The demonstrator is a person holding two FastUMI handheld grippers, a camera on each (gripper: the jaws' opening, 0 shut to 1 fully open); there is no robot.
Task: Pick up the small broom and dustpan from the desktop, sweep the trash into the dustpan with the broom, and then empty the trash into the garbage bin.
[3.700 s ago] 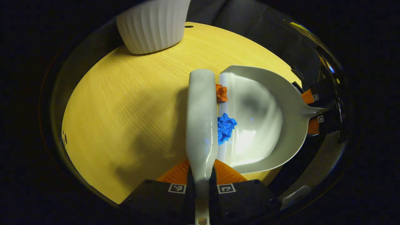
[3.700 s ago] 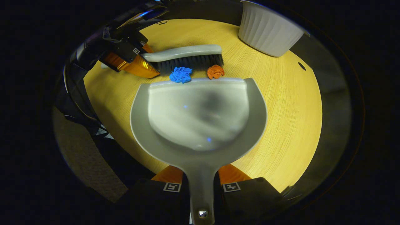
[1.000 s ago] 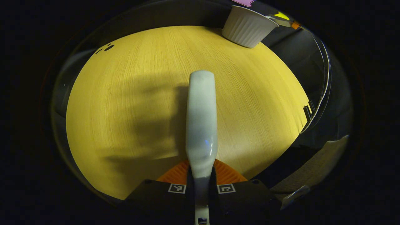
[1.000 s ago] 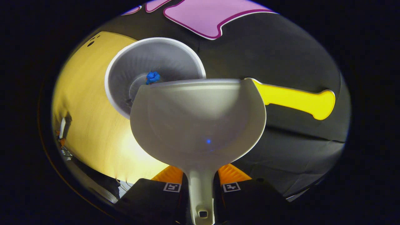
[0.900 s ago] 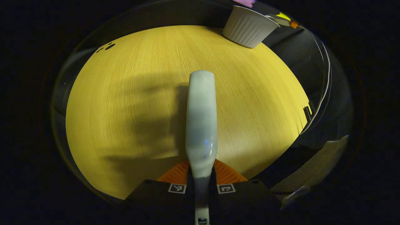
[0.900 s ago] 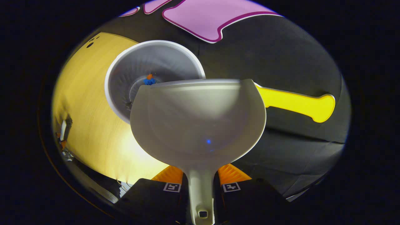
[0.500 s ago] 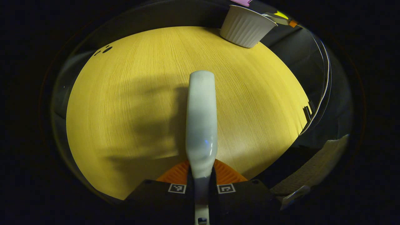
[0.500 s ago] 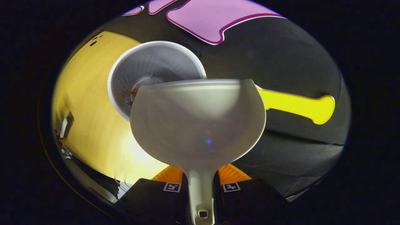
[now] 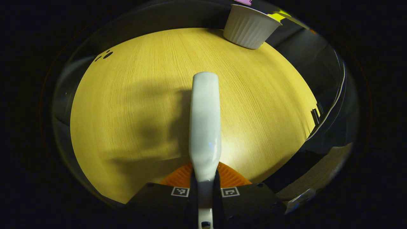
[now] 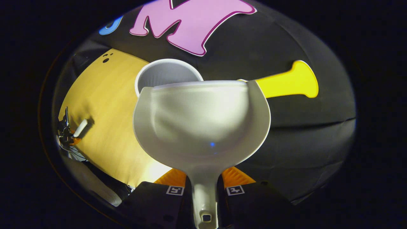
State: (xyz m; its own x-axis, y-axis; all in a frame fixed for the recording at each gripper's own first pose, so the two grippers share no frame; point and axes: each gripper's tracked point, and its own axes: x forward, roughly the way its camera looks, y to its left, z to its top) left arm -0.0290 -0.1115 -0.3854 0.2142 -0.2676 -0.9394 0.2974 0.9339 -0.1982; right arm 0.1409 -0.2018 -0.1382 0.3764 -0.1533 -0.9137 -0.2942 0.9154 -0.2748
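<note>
The right tool (image 10: 204,187) is clamped on the narrow handle of the pale grey plastic dustpan (image 10: 202,124), one finger pressing each side of the handle; the pan is carried off the surface, and its front lip hides part of the white ribbed plastic garbage bin (image 10: 165,71) beyond it. In the right gripper view the pan's scoop looks bare — no scraps show on it — and the slice of the bin's inside that shows is too small to tell what lies there. The left tool (image 9: 205,190) grips the pale grey plastic small broom (image 9: 205,121) by its handle, the broom's back running straight ahead over the yellow wood-grain surface (image 9: 127,105); its bristles are hidden. In the left gripper view the bin (image 9: 249,27) stands at the far edge of that surface, well apart from the broom.

Judging from the bare scoop, the emptying is probably finished or at its very end. To do this step well, the pan's lip should stay over the bin's mouth until the scoop is clearly bare, then level out before it comes away, so nothing clinging to the lip drops on the surface. The grip on the thin handle should stay firm — the broad pan could twist about it. The broom can simply be held level and out of the way
</note>
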